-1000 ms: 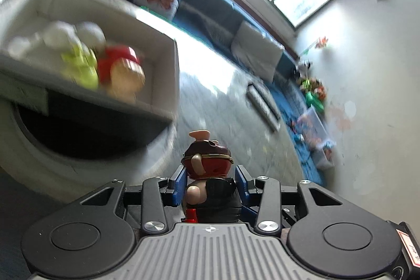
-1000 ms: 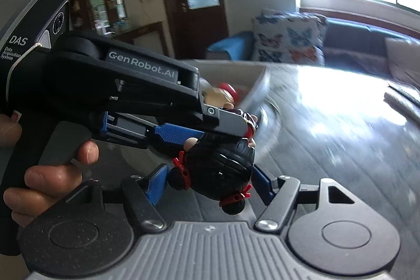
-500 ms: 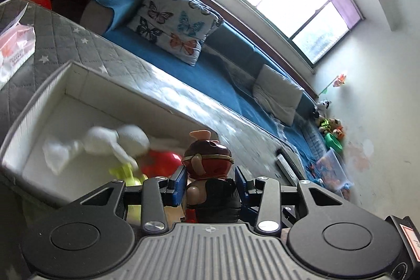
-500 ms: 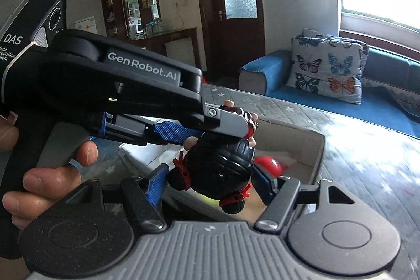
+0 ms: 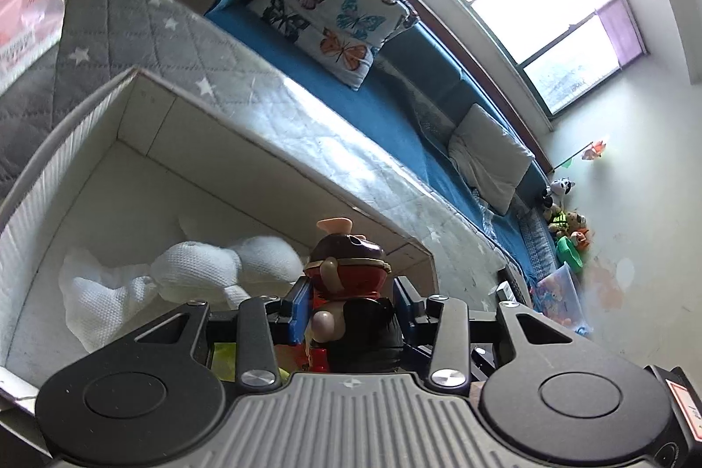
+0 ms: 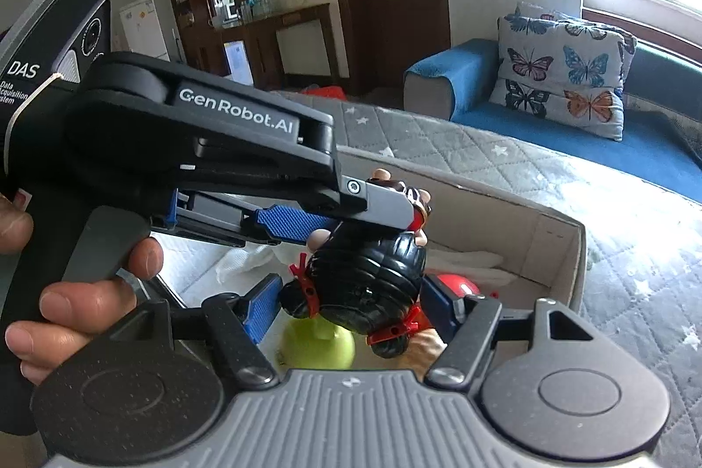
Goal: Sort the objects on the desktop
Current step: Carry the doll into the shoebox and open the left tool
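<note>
**Listener:** Fingers first, please. What are they doing?

**Me:** Blue-padded fingers (image 5: 299, 303) of my left gripper (image 5: 351, 303) are pinching a small toy figure (image 5: 346, 288) by its sides. It has a dark brown head with a pink tuft and a black body. From the left wrist view it stands upright between the pads, head poking out past their tips.

**Listener:** And your other hand?

**Me:** My right gripper (image 6: 346, 303) has its fingers spread. In its view the figure's black ribbed body (image 6: 364, 284) hangs between the two blue pads, but I judge they are not gripping it. The angle is poor, so whether one pad brushes the toy I cannot say for sure.

**Listener:** Where is the toy in the room?

**Me:** It is held in the air, just above a white cardboard box (image 6: 566, 257) that sits on a grey quilted cover (image 6: 482, 152) with white stars. Inside the box lie a white crumpled cloth (image 5: 184, 270), something green and rounded (image 6: 318, 345) and something red (image 6: 456, 286).

**Listener:** So which step is this?

**Me:** I take it as the placing step of the sort: the figure is over the box, not yet in it. Next I should lower the left gripper into the box, choose a bare patch beside the cloth, then part the fingers. The right gripper sits close underneath, so it should stay clear of the drop.
</note>
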A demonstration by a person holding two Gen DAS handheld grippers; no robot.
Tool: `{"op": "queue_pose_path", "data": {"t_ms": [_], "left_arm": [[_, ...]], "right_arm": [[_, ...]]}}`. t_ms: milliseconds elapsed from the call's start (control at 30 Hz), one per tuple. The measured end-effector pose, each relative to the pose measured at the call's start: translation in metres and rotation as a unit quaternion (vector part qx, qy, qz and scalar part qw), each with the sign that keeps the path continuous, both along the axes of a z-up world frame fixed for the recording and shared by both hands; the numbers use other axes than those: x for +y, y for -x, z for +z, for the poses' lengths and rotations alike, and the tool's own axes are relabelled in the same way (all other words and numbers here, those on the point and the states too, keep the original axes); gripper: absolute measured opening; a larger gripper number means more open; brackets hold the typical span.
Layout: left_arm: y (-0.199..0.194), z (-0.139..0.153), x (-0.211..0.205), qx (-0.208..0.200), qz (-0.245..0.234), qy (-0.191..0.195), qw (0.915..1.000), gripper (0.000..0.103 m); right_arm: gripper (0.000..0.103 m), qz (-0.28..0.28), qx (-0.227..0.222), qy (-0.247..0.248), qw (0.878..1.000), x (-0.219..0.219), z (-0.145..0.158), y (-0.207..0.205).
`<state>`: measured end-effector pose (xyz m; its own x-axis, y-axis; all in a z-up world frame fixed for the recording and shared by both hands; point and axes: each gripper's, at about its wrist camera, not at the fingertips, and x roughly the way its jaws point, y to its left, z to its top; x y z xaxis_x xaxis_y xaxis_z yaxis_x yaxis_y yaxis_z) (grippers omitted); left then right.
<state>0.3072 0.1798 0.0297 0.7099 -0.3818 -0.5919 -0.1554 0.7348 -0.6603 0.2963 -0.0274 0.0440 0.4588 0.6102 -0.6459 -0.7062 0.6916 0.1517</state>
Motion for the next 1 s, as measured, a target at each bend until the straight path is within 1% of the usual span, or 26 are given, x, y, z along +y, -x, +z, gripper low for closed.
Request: {"op": "queue_pose_path", "data": {"t_ms": [200, 433, 567, 867, 1000], "left_arm": [[-0.002, -0.008, 0.003, 0.007, 0.004, 0.006, 1.0, 0.043], [-0.004, -0.004, 0.004, 0.006, 0.002, 0.002, 1.0, 0.042], [0.0, 0.0, 0.005, 0.003, 0.006, -0.006, 1.0, 0.042], [0.006, 0.002, 0.003, 0.004, 0.008, -0.01, 0.9999, 0.042], [0.011, 0.005, 0.001, 0.0, 0.005, -0.02, 0.9998, 0.042]], "right_arm": [[0.07, 0.003, 0.007, 0.006, 1.0, 0.006, -0.007, -0.008], [0.07, -0.001, 0.009, 0.011, 1.0, 0.006, -0.009, -0.007], [0.071, -0.006, 0.009, 0.014, 1.0, 0.005, -0.01, -0.006], [0.071, -0.008, 0.005, 0.022, 1.0, 0.005, -0.009, -0.001], [0.071, -0.008, 0.002, 0.021, 1.0, 0.005, -0.007, 0.002]]}}
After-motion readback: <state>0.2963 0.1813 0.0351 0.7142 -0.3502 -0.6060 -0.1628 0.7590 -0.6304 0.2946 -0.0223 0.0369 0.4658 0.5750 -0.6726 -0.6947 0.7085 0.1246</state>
